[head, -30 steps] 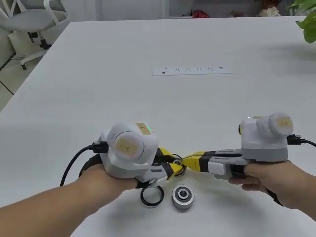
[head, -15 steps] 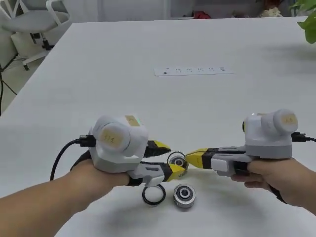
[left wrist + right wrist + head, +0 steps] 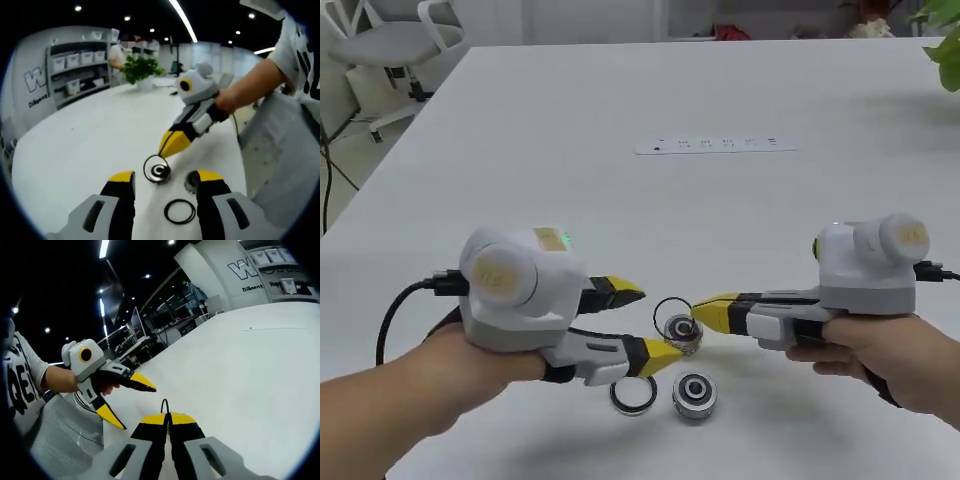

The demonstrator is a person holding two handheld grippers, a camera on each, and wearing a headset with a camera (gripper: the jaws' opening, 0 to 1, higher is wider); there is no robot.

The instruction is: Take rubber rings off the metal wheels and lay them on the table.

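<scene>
The right tongs (image 3: 704,309) are closed tight, their yellow tips pinching the thin black rubber ring (image 3: 165,406). The ring loops loosely about a metal wheel (image 3: 682,331) that rests on the white worktop (image 3: 620,180) just ahead of those tips. The left tongs (image 3: 650,322) are spread wide and grip nothing, with the wheel near the gap between their jaws. A second wheel (image 3: 694,392) and a loose ring (image 3: 613,397) lie side by side on the worktop just beside the left tongs' nearer jaw, towards the person.
</scene>
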